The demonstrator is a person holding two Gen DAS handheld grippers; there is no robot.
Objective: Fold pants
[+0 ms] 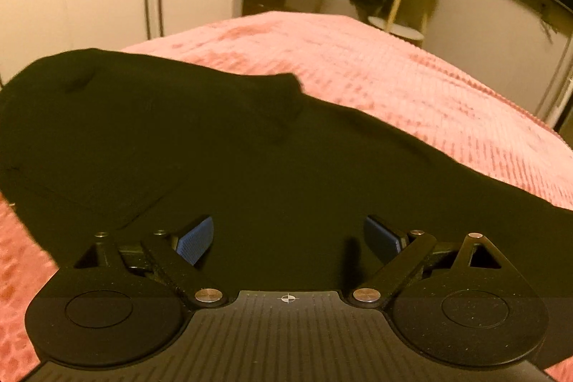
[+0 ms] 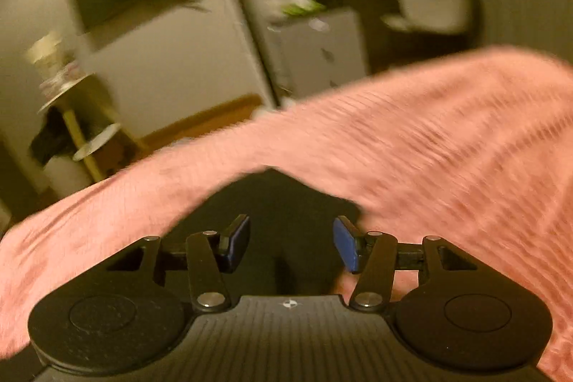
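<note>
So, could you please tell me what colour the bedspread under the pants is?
Pink, with a ribbed texture; the bedspread shows best in the left wrist view.

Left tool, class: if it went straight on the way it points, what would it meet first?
Most likely the black pants, which lie on the pink bedspread directly ahead of the left tool. Its jaws stand wide apart with nothing gripped.

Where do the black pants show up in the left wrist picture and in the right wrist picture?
Left wrist view: the black pants sprawl across the left and centre, reaching under the gripper.
Right wrist view: only a black peak of fabric shows low centre, just ahead of the fingers.
Shared landmark: the pink textured bedspread beneath them.
</note>
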